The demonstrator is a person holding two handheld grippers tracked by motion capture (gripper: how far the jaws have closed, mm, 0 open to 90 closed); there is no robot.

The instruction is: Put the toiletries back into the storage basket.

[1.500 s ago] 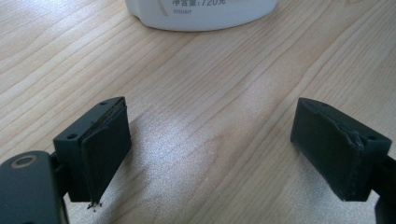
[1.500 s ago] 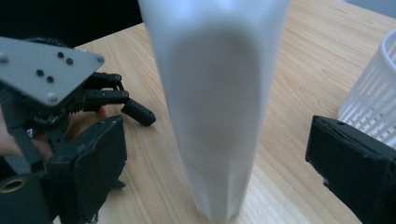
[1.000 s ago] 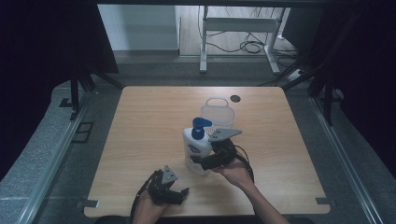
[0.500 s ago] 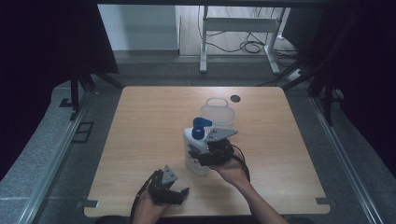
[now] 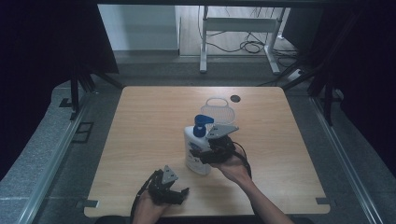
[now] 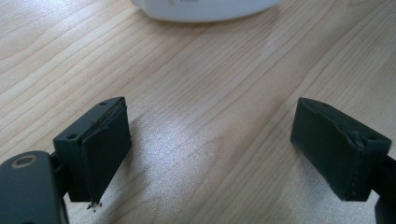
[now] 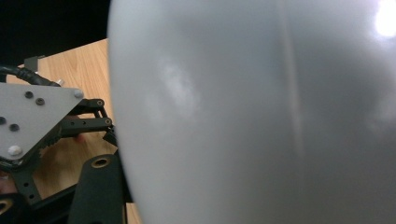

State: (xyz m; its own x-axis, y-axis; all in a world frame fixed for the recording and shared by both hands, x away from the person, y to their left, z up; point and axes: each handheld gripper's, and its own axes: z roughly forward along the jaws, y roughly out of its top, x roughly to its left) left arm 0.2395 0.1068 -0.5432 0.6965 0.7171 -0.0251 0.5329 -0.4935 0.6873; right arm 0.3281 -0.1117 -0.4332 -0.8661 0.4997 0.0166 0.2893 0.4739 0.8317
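White plastic with a blue pump top, the bottle [image 5: 196,147] stands upright near the middle of the desk [image 5: 140,121], a little toward the near edge, long axis vertical. The right gripper [image 5: 212,151] is pressed against its side; whether its fingers are clamped on the bottle I cannot tell. The left gripper [image 5: 173,193] rests by the near edge, fingers [image 6: 100,149] spread wide with bare wood between them. From there the bottle lies ahead, toward the far edge, so the right hand is plainly nearer. A label shows on the bottle, too small to read. A clear basket [image 5: 219,108] sits beyond it.
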